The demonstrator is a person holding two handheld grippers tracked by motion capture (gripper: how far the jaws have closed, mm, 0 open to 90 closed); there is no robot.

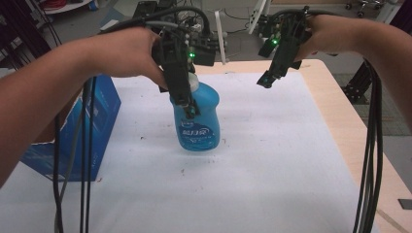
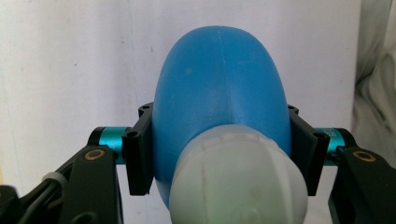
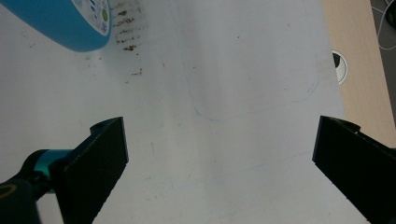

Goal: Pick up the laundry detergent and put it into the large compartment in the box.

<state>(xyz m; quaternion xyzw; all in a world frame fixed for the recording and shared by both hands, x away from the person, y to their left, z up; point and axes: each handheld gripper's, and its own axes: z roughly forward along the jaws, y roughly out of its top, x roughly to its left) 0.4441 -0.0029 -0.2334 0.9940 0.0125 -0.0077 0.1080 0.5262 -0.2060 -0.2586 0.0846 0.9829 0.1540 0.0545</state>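
- A blue cardboard box (image 1: 92,131) stands at the far left of the high view, on the left edge of the white sheet (image 1: 272,160) that covers the wooden table (image 1: 340,111); dark cables hang in front of it.
- The left gripper (image 1: 187,108) reaches down from the person's left hand (image 1: 127,57) just right of the box, its 2 black jaws pointing down at the bottle.
- Its jaws are clamped on the blue dish-soap bottle (image 1: 198,119): in the left gripper view 1 pad presses each side of the blue body (image 2: 219,88), just below the white cap (image 2: 238,179).
- The bottle is near the middle of the sheet, upright and leaning slightly, its printed label facing the high camera. Whether its base rests on the sheet or hangs just above it I cannot tell.
- The right gripper (image 1: 268,80) hangs in the air to the right of the bottle and well apart from it, held by the right hand (image 1: 326,31) near the table's far edge.
- Its jaws stand wide apart with nothing between them; the right gripper view looks past them (image 3: 219,154) onto bare sheet, with the bottle's labelled lower end (image 3: 70,23) at the top left corner.
- A bundle of black cables (image 1: 371,145) trails down the right side of the high view.
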